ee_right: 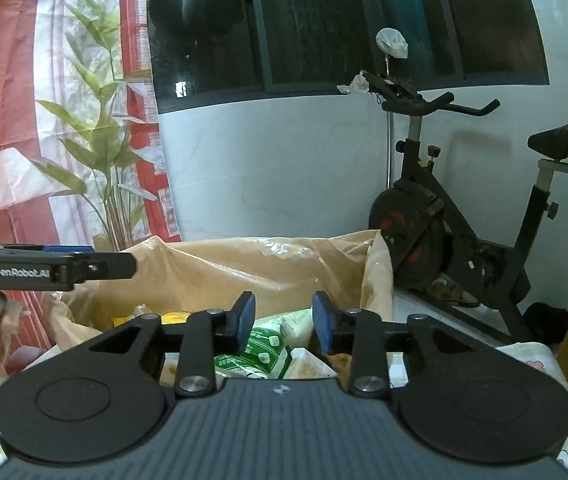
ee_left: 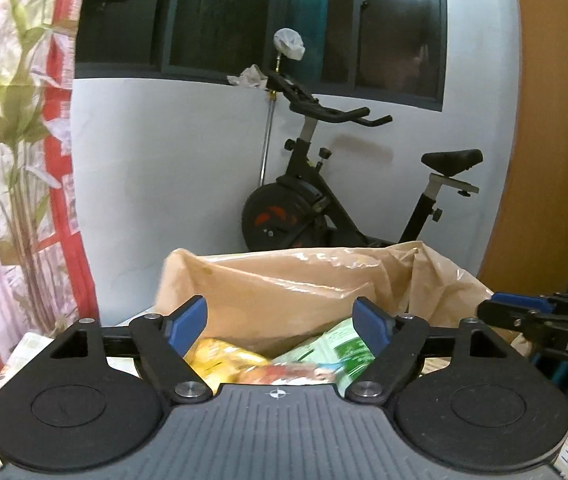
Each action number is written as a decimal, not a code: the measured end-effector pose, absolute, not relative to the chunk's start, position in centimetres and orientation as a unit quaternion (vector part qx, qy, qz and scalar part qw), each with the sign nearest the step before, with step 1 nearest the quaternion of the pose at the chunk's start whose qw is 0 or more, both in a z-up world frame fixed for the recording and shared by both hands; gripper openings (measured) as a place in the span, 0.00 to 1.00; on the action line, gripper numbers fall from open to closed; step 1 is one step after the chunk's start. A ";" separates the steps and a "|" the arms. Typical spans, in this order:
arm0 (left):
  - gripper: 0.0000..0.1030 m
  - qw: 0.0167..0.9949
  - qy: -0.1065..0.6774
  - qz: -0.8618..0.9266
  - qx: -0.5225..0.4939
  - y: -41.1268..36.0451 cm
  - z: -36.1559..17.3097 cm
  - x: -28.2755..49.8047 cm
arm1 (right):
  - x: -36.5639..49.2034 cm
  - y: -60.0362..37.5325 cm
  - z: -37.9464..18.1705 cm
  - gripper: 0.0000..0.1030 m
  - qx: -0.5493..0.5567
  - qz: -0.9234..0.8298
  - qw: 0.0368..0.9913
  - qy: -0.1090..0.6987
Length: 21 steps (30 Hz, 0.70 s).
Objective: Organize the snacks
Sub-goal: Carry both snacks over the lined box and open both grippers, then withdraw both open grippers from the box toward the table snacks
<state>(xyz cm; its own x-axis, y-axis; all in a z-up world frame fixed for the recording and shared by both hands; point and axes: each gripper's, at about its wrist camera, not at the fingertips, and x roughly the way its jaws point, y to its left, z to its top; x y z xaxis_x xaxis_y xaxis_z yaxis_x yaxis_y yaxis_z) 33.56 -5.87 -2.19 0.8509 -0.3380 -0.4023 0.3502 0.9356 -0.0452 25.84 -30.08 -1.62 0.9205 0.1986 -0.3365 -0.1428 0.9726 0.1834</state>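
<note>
Both tongs are being held side by side above the open mouth of a tan plastic bag (ee_left: 284, 284), each tilted slightly downward toward it. The left tongs (ee_left: 282, 326) are being kept wide apart, with nothing between the blue pads (ee_left: 188, 326). The right tongs (ee_right: 283, 322) are being held only narrowly parted, and nothing is being gripped by them either; their pads are standing clear of the packets below.

The snacks are lying inside the bag, which is sitting on a counter (ee_right: 532, 356) covered with a patterned cloth. A green-and-white packet (ee_right: 264, 346) is lying tilted, its long axis running from the near side up toward the far right. A yellow packet (ee_left: 220, 354) is lying to its left, slanted the same way in the left wrist view. A reddish packet (ee_left: 284, 374) is partly hidden by the tongs' body.

An exercise bike (ee_left: 348, 196) is standing by the white wall behind the bag.
</note>
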 end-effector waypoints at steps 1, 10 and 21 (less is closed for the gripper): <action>0.79 0.963 0.205 -0.177 0.015 -5.2 -1.9 33.1 | 25.6 -30.2 -1.5 0.34 0.080 0.088 0.977 0.178; 0.79 0.968 0.209 -0.141 -0.002 2.0 0.0 29.0 | 22.0 -30.7 -0.6 0.34 0.085 0.109 0.977 0.165; 0.80 0.960 0.258 -0.104 -0.028 8.8 -3.9 25.5 | 16.4 -32.1 -3.0 0.47 0.103 0.110 0.977 0.149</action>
